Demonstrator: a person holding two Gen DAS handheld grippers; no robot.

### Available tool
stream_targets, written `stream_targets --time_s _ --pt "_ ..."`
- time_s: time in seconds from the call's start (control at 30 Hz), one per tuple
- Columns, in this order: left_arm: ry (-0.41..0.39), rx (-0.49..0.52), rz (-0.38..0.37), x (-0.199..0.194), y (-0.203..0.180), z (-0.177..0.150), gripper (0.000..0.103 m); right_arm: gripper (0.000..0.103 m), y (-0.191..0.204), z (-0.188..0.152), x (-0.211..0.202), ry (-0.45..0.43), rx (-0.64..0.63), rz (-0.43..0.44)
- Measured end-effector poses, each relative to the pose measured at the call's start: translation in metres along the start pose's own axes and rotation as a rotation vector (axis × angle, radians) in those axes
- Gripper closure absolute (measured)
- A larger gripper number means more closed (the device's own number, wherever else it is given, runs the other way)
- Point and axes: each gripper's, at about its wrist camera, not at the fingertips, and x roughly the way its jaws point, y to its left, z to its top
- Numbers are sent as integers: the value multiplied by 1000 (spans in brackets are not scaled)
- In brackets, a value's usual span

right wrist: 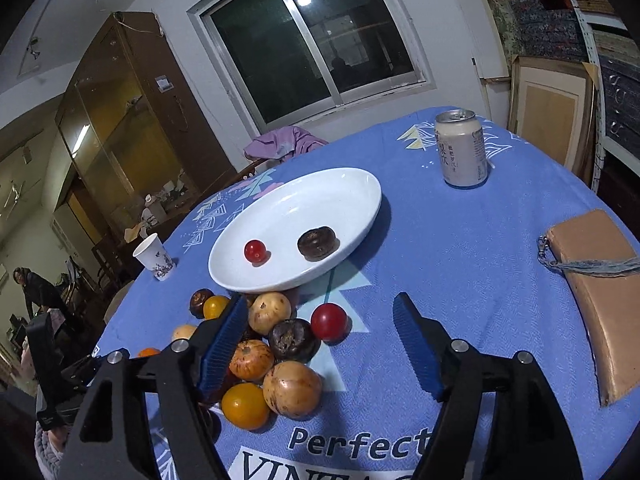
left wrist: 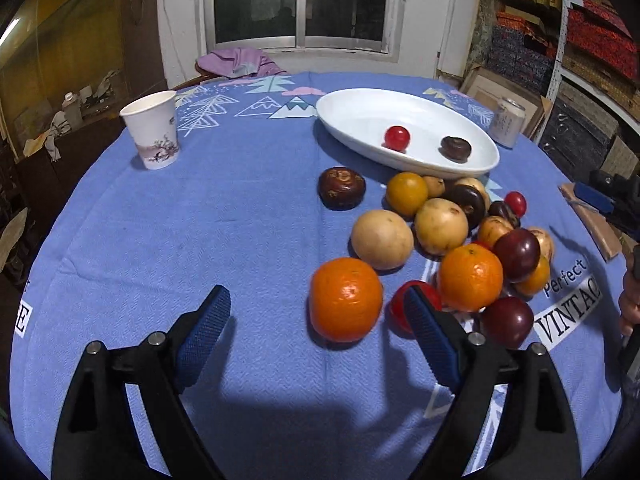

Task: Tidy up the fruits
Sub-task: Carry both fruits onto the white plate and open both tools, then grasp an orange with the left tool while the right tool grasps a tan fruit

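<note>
A white oval dish [left wrist: 360,114] [right wrist: 352,192] holds a small red tomato [left wrist: 397,138] [right wrist: 255,251] and a dark brown water chestnut [left wrist: 455,147] [right wrist: 318,242]. A pile of mixed fruit lies on the blue cloth in front of the dish, with an orange [left wrist: 346,299] nearest. My left gripper [left wrist: 316,320] is open and empty, just short of that orange. My right gripper [right wrist: 320,340] is open and empty above the pile's right side; a red tomato [right wrist: 329,322] and a dark chestnut [right wrist: 293,339] lie between its fingers.
A paper cup [left wrist: 152,134] [right wrist: 155,258] stands at the far left. A drink can [right wrist: 462,148] [left wrist: 507,122] stands beyond the dish on the right. A tan wallet [right wrist: 600,292] lies at the right edge. One dark chestnut [left wrist: 341,188] sits apart, left of the pile.
</note>
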Motion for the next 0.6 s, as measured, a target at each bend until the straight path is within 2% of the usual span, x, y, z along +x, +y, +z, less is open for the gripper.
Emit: stream_targets --time_s 0.13,0.27,0.43,0.6 --pt "6 36 38 6 -8 0 17 27 5 -2 4 4 -30 -14" --pt "13 -9 52 13 1 6 17 26 7 -3 7 18 -33 -9" --pt "24 -26 28 15 4 9 25 25 10 -5 10 34 -44 -9" --pt "23 -5 -11 16 -3 9 42 25 12 -6 9 34 -50 -5"
